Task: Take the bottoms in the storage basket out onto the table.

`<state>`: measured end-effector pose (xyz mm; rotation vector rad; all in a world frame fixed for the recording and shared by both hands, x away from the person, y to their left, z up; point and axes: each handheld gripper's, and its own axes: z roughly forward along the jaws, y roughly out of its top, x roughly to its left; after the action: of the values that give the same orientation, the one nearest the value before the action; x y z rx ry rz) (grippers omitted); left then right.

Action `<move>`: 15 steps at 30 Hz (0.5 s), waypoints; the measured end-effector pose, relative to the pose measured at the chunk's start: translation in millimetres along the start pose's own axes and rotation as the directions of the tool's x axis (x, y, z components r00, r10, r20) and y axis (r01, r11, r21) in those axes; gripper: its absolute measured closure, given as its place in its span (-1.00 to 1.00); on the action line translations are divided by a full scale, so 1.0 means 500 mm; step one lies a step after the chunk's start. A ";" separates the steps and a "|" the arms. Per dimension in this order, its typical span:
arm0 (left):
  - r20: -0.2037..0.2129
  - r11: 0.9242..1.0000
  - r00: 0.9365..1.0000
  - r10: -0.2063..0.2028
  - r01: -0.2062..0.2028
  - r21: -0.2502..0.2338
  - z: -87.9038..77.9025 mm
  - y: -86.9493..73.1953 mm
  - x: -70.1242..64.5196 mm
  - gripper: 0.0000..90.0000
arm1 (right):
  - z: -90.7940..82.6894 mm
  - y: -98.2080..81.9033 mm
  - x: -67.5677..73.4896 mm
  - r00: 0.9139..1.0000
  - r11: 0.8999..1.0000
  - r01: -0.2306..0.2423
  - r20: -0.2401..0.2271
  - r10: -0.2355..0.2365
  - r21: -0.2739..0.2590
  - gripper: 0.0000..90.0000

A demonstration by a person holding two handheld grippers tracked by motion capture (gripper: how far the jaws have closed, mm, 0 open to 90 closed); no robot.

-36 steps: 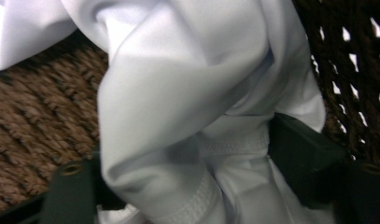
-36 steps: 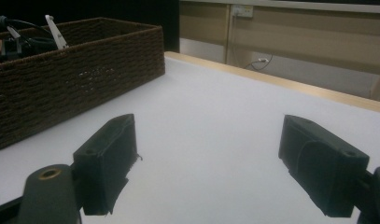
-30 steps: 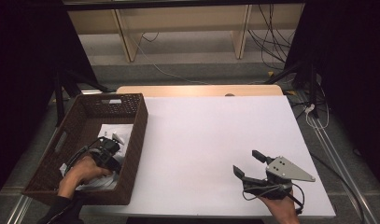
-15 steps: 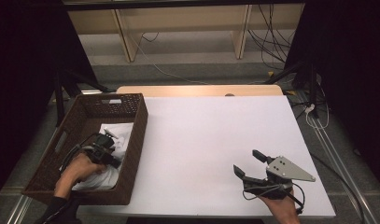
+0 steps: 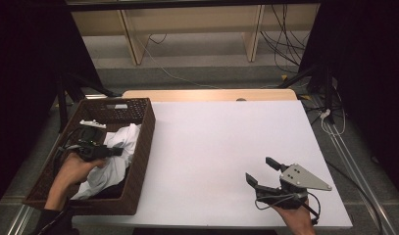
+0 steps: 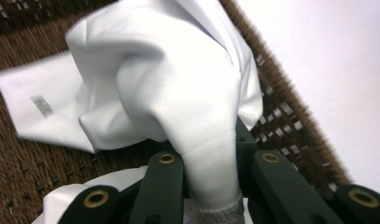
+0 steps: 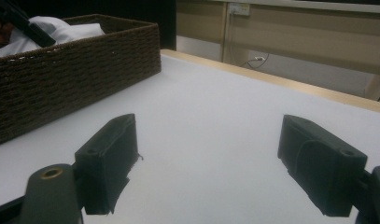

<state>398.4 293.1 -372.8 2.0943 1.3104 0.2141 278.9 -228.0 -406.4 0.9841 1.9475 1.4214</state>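
Left gripper [image 5: 116,152] inside the basket, clamped on a bunched fold of white cloth [image 5: 113,159] — in the left gripper view the fabric [image 6: 178,93] pinched tight between the two black jaws, rising above them in a rounded wad. Right gripper [image 5: 263,172] low over the near right part of the table, jaws spread wide, nothing between them; grey three-cornered plate on top. In the right gripper view [image 7: 206,168] both black pads well apart over bare white surface.

Largest down:
- White table [image 5: 226,147], light wooden strip along the far edge, bare across the middle and right.
- Dark brown wicker basket [image 5: 143,147] at the table's left edge, rectangular, long side running away from the person; seen side-on in the right gripper view [image 7: 75,70] with cloth showing over the rim.
- White cloth crumpled in the basket, pulled up toward the right wall where gripped, remainder slumped toward the near end. Flat flap with a small grey label spread over the weave in the left gripper view.
- Left hand [image 5: 77,169] around the gripper body, forearm entering from the bottom left over the basket's near end.
- Right hand [image 5: 295,218] at the bottom edge, behind its gripper.
- Small white piece [image 5: 92,124] near the basket's far left corner — cannot tell what.
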 end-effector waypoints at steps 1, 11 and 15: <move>0.000 1.000 1.000 -0.001 0.001 -0.014 -0.004 0.002 -0.002 0.75 | 0.000 0.000 0.000 1.000 1.000 -0.001 -0.002 0.001 -0.002 -0.53; 0.024 0.990 0.999 -0.028 0.031 -0.141 -0.049 0.017 -0.011 0.75 | 0.001 0.000 0.000 1.000 1.000 -0.004 0.001 0.004 -0.001 -0.53; 0.038 0.982 0.999 -0.019 0.025 -0.185 -0.067 0.035 -0.019 0.76 | 0.002 -0.001 -0.003 1.000 1.000 -0.016 0.004 0.016 -0.002 -0.53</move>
<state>391.6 294.4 -334.3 1.9175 1.2425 0.2773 280.5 -228.5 -407.5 1.0027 1.9391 1.4283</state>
